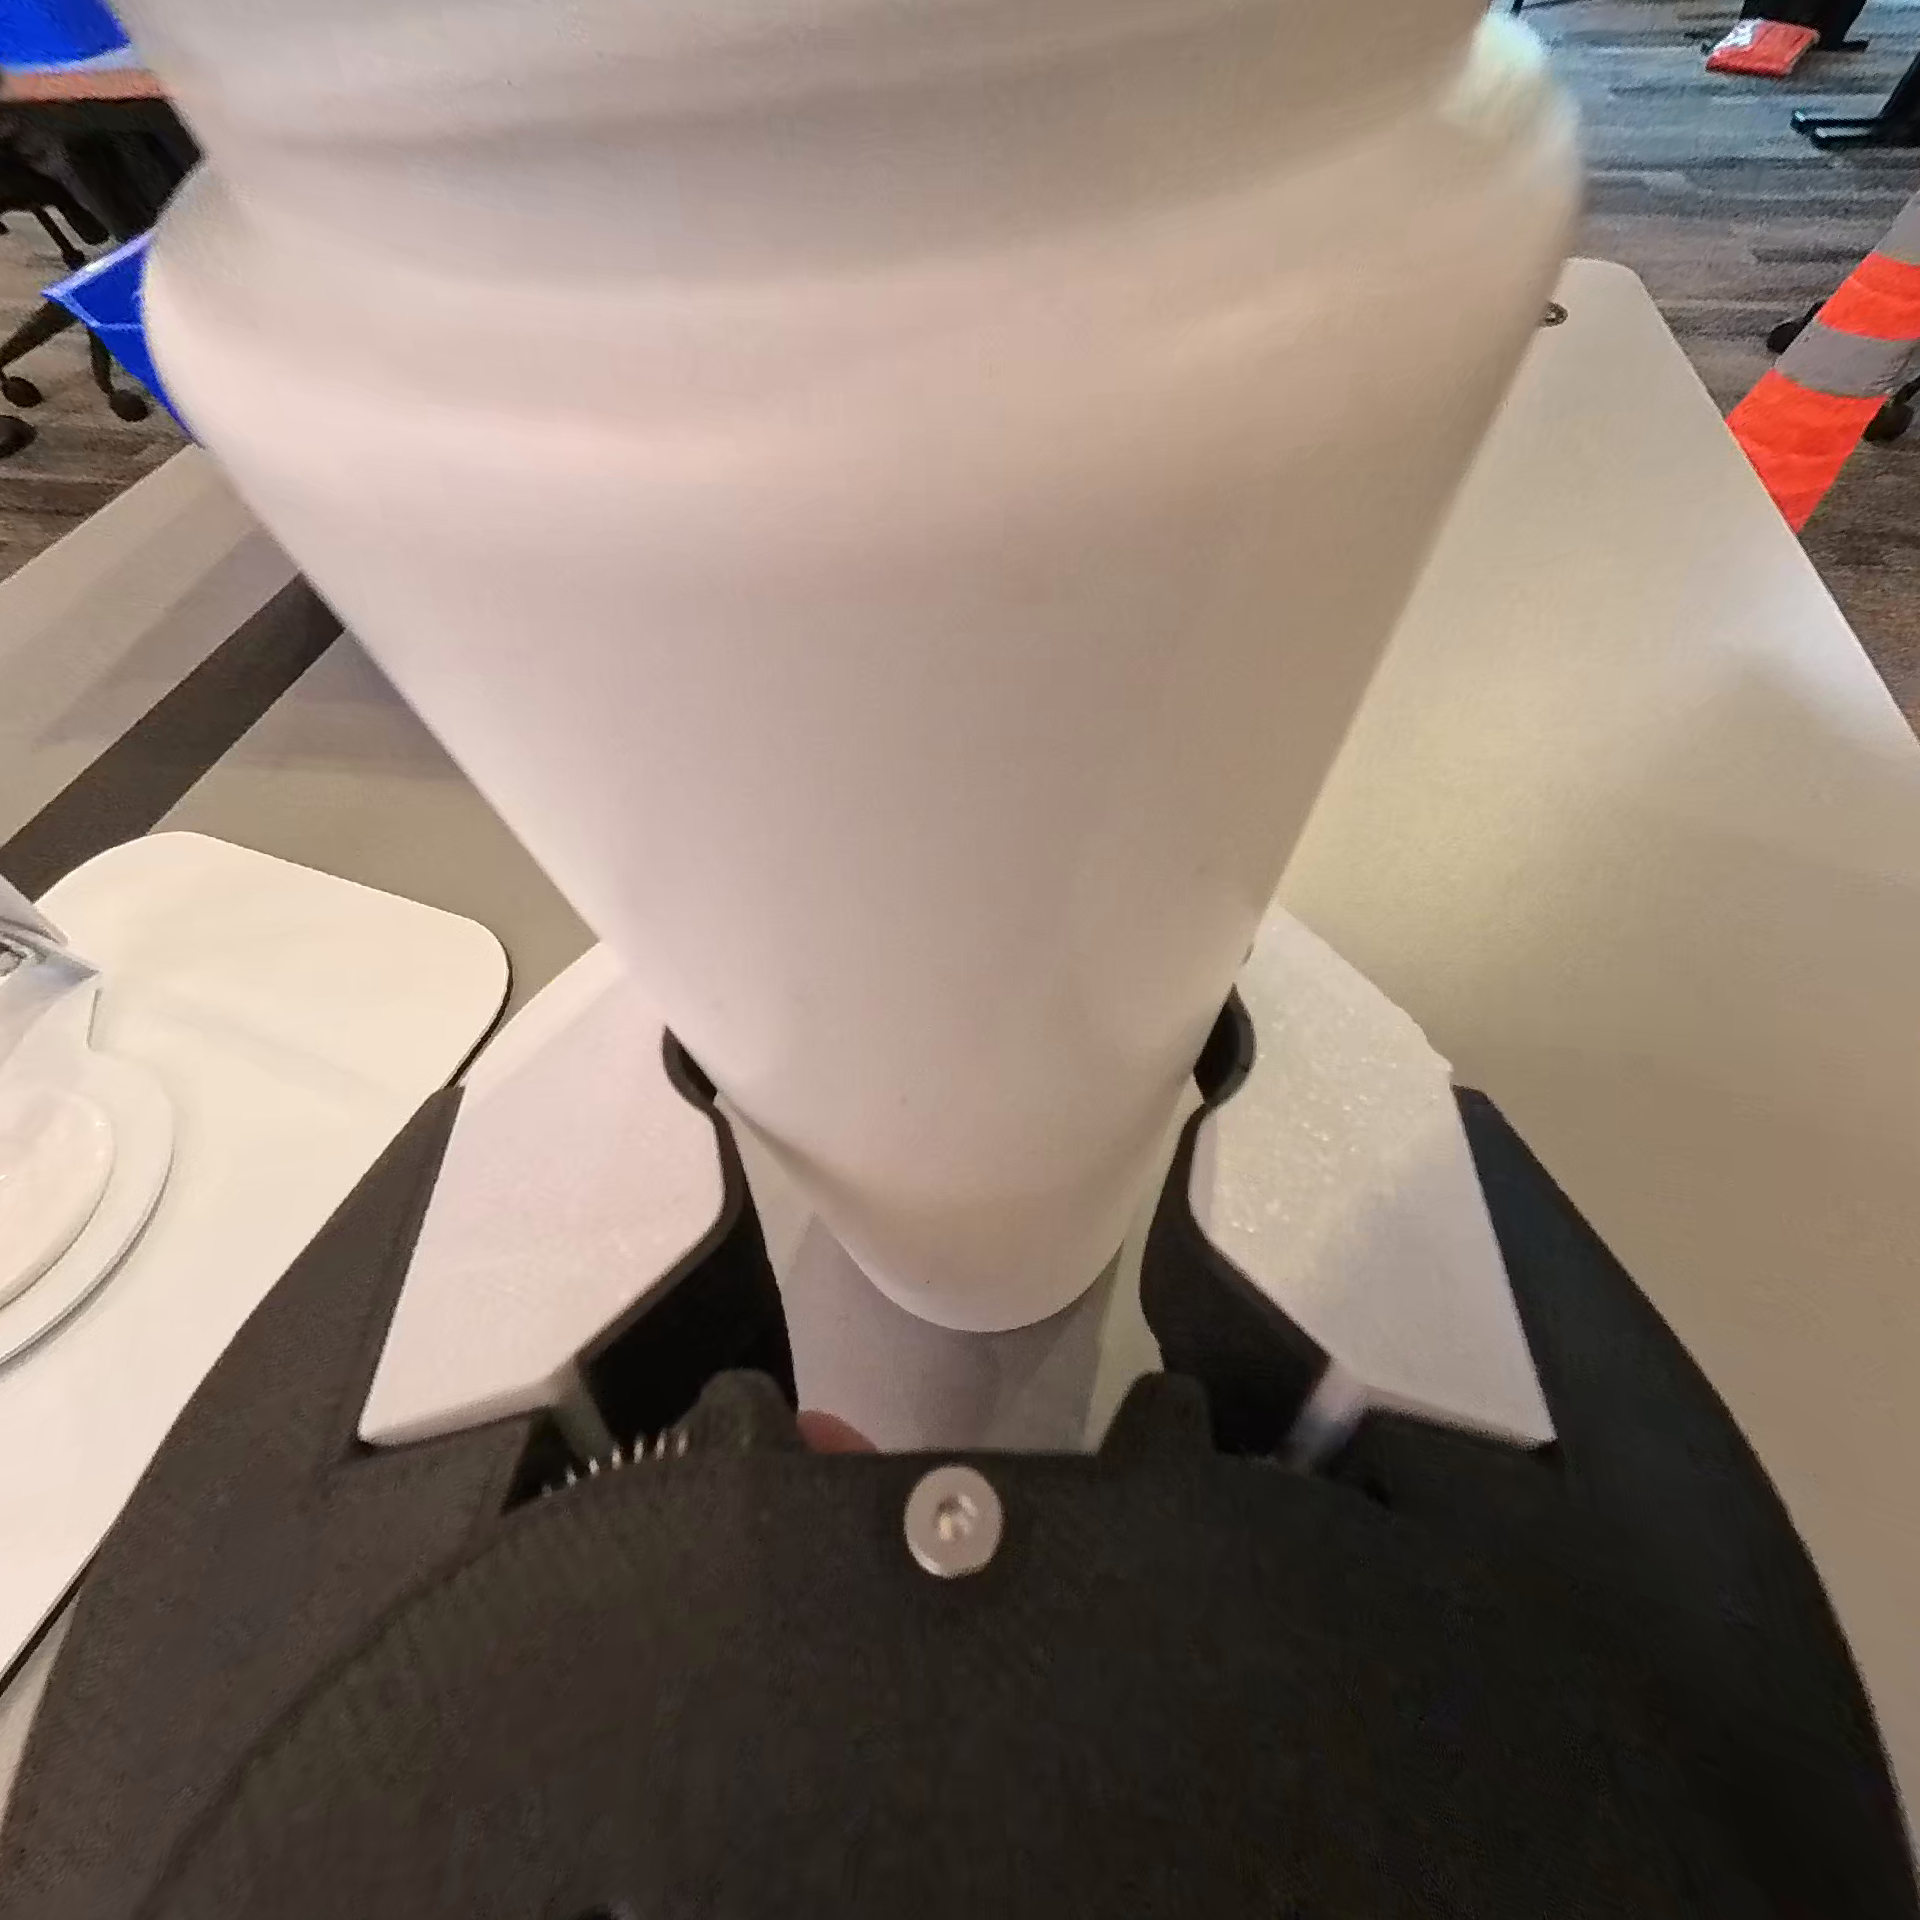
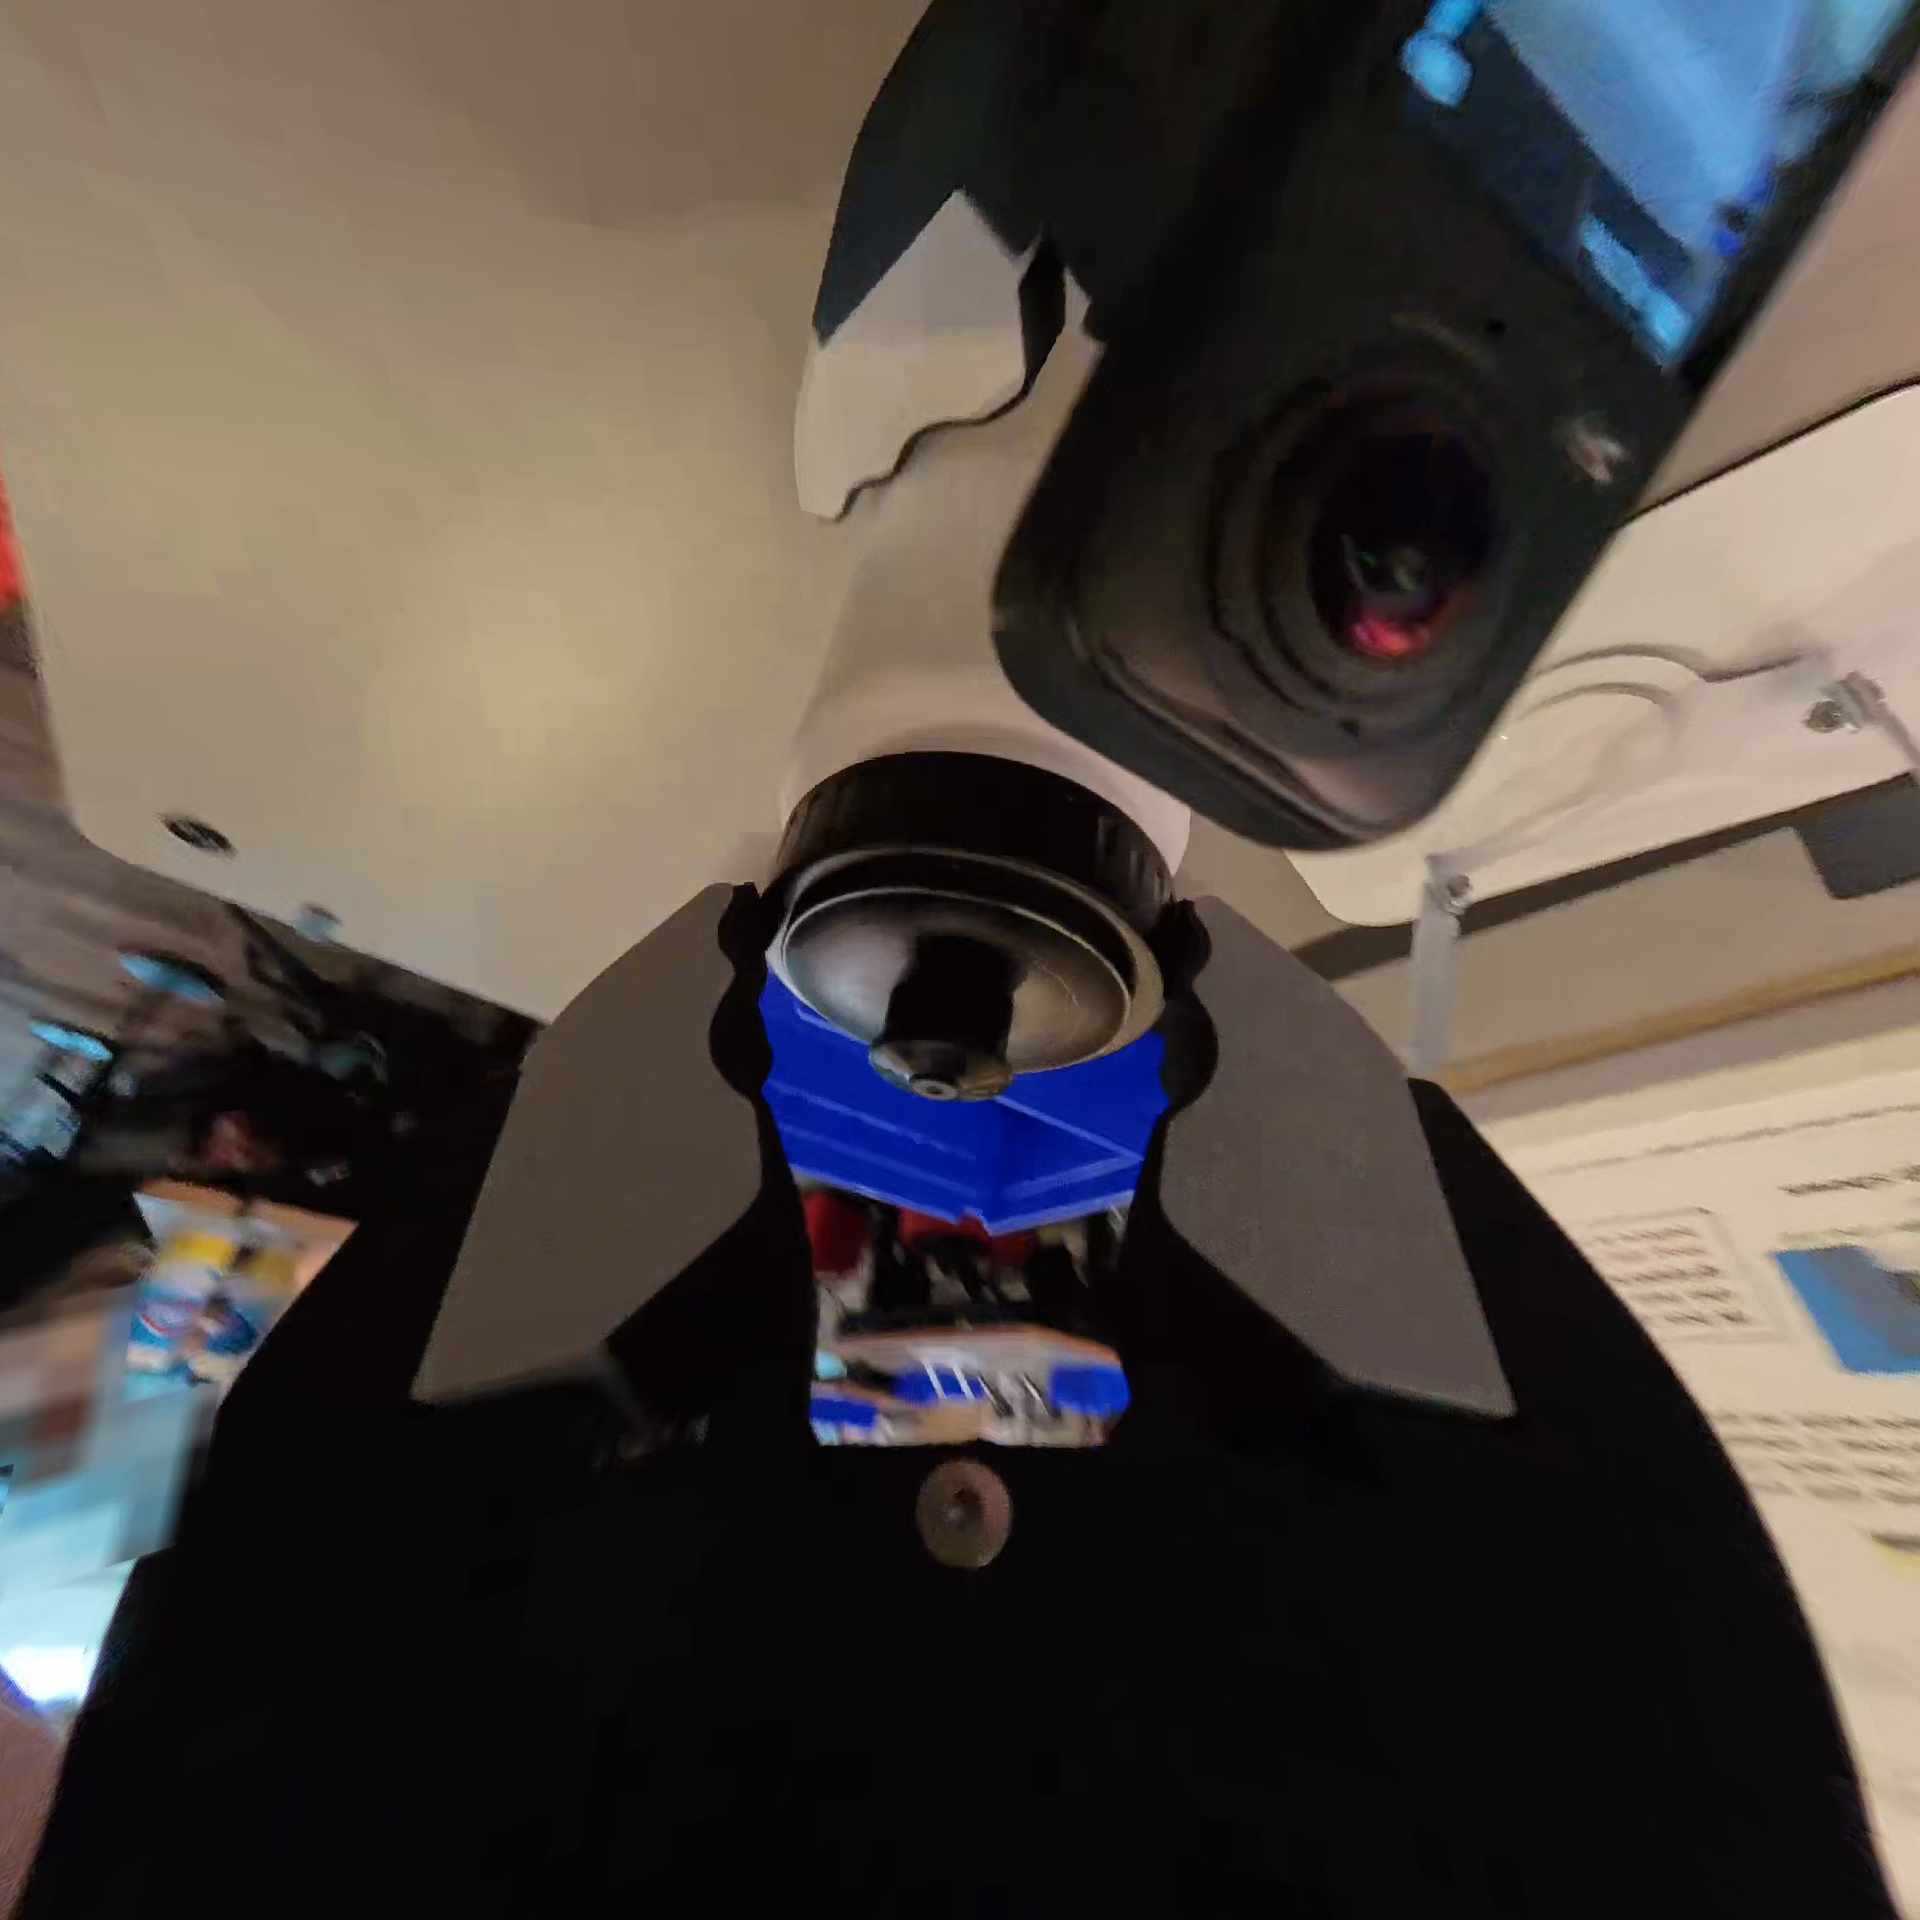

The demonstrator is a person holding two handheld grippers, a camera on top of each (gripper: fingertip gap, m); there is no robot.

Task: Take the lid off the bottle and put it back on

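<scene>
A white bottle [image 1: 831,623] fills the left wrist view, blurred. My left gripper [image 1: 956,1060] is shut on its lower body and holds it above the table. The bottle's top runs out of that view, so the lid is hidden there. In the right wrist view my right gripper [image 2: 966,935] is shut on the black ribbed lid [image 2: 966,831], which has a small spout in its middle. The lid sits at the mouth of the white bottle [image 2: 883,644]; I cannot tell whether it is seated or just apart. The left gripper's camera [image 2: 1351,520] looms close behind the lid.
A white table [image 1: 1558,727] lies below. A white board [image 1: 291,1039] with a clear glass piece [image 1: 42,1039] lies at the left. An orange and grey cone [image 1: 1839,364] and a blue bin [image 1: 114,312] stand on the floor beyond. Printed sheets [image 2: 1714,1299] show at the right.
</scene>
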